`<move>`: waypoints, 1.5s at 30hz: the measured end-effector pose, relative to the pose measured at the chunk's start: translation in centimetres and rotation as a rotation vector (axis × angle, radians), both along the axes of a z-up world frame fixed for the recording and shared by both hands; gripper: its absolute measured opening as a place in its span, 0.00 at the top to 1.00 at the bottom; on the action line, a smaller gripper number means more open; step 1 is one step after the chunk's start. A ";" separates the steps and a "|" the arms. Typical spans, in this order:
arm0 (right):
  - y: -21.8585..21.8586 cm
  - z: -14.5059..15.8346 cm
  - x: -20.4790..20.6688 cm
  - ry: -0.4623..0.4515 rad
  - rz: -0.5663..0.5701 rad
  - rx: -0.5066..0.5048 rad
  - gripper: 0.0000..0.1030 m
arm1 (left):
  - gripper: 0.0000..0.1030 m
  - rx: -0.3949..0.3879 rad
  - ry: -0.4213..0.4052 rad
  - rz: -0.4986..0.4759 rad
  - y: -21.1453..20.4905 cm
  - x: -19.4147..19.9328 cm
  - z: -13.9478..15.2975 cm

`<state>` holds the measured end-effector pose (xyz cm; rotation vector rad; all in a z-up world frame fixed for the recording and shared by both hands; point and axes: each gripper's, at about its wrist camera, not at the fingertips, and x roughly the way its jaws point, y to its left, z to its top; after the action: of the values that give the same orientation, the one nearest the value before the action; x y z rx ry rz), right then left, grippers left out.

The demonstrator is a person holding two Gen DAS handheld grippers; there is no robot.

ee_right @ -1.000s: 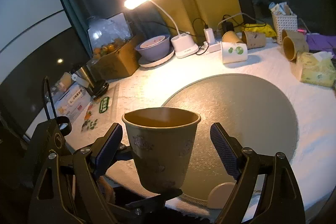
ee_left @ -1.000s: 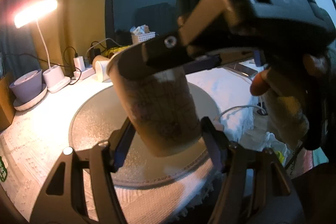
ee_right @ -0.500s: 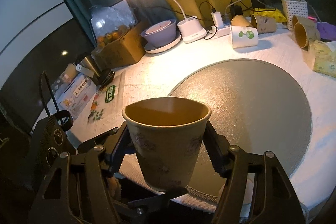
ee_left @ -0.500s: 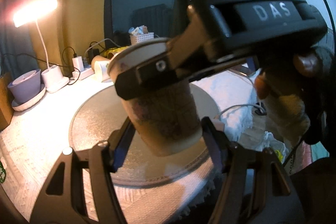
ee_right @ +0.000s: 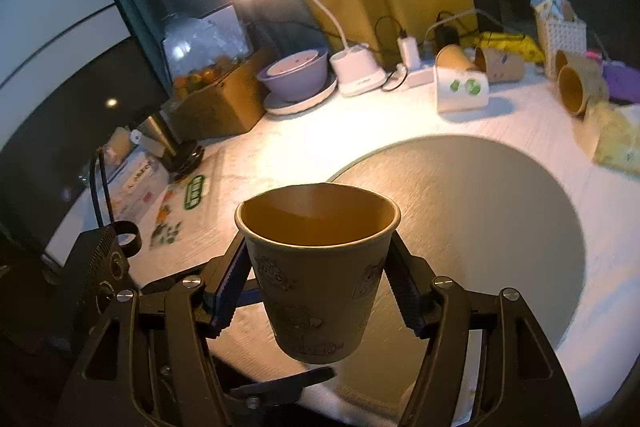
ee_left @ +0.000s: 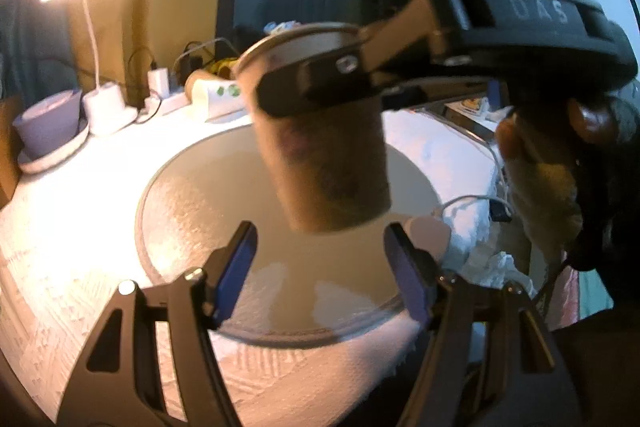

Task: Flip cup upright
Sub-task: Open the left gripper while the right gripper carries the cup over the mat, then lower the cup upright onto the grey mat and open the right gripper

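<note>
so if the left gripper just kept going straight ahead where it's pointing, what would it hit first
Probably the cup, held mouth-up by the right gripper just ahead of and above the left gripper's open fingers. Depth is unclear in the fisheye view; if it passed under the cup's base, the round grey mat would come next.

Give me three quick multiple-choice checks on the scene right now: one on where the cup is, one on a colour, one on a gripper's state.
1. Where is the brown printed paper cup?
A. lying on the round grey mat
B. held in the air above the round grey mat
C. inside the purple bowl

2. What colour is the bowl beside the white desk lamp?
A. purple
B. red
C. green

3. How is the left hand-held gripper?
A. shut on the cup
B. shut on nothing
C. open, with the cup beyond its tips

Answers: 1 B, the right hand-held gripper clamps it mouth-up clear of the mat; 2 A, it shows lilac-purple; 3 C, both blue pads stand wide apart.
</note>
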<state>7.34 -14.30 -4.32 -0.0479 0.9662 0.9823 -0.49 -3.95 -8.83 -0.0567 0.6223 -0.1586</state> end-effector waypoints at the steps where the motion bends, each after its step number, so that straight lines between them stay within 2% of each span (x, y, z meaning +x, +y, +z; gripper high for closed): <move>1: 0.0 0.1 0.3 -0.013 -0.010 0.001 0.34 | 0.34 -0.008 0.010 0.013 0.4 0.1 0.0; 14: 0.4 -1.4 4.1 -0.213 -0.172 -0.119 0.34 | 0.28 -0.128 0.093 0.159 5.6 1.2 0.3; 21: 1.5 -3.1 5.2 -0.324 -0.201 -0.195 0.34 | 0.28 -0.195 0.162 0.234 8.2 2.5 -0.7; 32: 1.8 -4.5 4.6 -0.357 -0.208 -0.233 0.34 | 0.27 -0.249 0.215 0.290 9.8 3.4 -1.6; 45: -0.4 -5.1 1.7 -0.367 -0.236 -0.234 0.34 | 0.25 -0.220 0.214 0.296 8.3 2.6 -1.3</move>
<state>9.05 -14.72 -9.44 -0.2943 0.7232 0.6113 2.10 4.37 -10.15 -0.3802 0.8002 0.0674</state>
